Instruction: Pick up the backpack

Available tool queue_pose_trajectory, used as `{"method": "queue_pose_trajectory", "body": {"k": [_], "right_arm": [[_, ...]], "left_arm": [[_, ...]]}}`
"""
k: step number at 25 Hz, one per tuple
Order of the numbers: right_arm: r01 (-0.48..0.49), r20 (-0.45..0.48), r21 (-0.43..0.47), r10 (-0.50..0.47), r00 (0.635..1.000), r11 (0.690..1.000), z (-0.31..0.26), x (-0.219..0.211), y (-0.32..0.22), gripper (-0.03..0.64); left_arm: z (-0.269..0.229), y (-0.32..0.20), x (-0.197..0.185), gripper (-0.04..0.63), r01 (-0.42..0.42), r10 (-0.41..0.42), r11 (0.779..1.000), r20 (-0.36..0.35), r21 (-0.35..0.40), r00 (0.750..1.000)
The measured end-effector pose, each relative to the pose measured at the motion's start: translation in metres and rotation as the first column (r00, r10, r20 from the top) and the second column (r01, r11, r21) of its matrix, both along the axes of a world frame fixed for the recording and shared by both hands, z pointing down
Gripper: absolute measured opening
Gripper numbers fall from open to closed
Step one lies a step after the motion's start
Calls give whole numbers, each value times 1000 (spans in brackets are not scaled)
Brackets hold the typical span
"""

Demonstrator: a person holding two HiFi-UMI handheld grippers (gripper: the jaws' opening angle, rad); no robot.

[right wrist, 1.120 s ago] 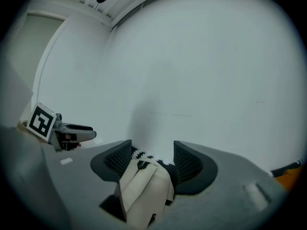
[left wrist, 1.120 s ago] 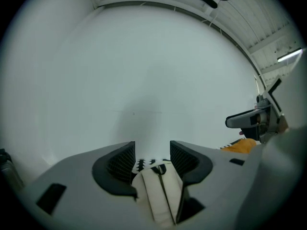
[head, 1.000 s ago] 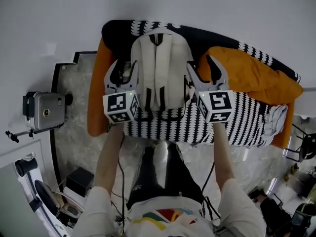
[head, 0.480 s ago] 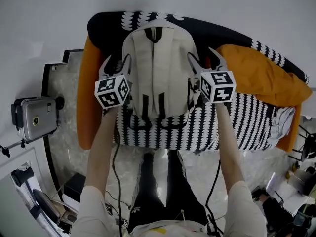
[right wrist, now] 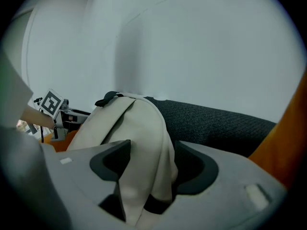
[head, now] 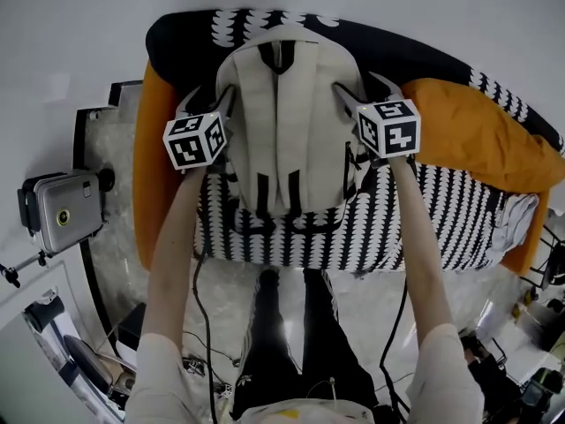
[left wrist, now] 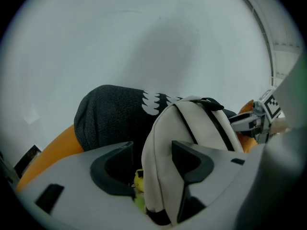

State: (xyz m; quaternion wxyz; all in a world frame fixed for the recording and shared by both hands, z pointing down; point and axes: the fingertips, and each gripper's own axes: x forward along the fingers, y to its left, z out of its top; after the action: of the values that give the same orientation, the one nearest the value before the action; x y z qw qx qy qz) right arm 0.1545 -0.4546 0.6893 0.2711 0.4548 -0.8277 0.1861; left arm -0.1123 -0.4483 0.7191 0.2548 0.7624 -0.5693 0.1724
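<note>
A cream backpack [head: 287, 122] with black straps lies on a sofa's black-and-white cover [head: 424, 219], its top handle toward the wall. My left gripper [head: 214, 102] is at its left flank, and its jaws have just widened a little. In the left gripper view the backpack [left wrist: 201, 123] pushes between the spread jaws of that gripper [left wrist: 152, 145] and touches only the right one. My right gripper [head: 360, 91] is at the right flank. Its own view shows cream backpack fabric [right wrist: 129, 119] between this gripper's [right wrist: 152, 145] wide jaws, with no clamping visible.
An orange cushion [head: 477, 131] lies on the sofa to the right. A small yellow object [left wrist: 139, 178] peeks out beside the backpack's left side. A grey camera on a stand [head: 57, 210] is on the floor at the left. The white wall is just behind the sofa.
Both grippers have moved forward along the backpack's sides toward its upper half, and its edges now sit between their jaws. The backpack itself still lies where it was.
</note>
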Motion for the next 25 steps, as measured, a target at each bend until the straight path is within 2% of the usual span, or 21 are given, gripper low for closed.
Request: {"method": "queue_pose_trajectory", "body": {"k": [6,12,15,17,21,25], "right_arm": [[14,21,-62,-13,1000,998,10,1,-5,288],[13,37,-75,-10,999,997,22,-4,-12,293],[20,55,-98,-15,998,995,26,-4,-8,287],[30,65,-110,-23,998,993,25,-7,-11,277],[46,88,-135,-34,996,990,31,-7,-8,241],[49,83,-133,-38,996,990,32,-10,-8,211]], "left_arm": [[15,-7,4,242,-82,75,994,-96,-73,992],[26,-13,9,236,-139,113,981,-180,-137,977],[29,-9,20,164,-180,142,969,-213,-171,967],[29,-12,22,136,-193,152,963,-213,-187,965],[38,-13,25,129,-184,144,958,-185,-218,972],[38,-13,21,107,-138,114,969,-127,-203,985]]}}
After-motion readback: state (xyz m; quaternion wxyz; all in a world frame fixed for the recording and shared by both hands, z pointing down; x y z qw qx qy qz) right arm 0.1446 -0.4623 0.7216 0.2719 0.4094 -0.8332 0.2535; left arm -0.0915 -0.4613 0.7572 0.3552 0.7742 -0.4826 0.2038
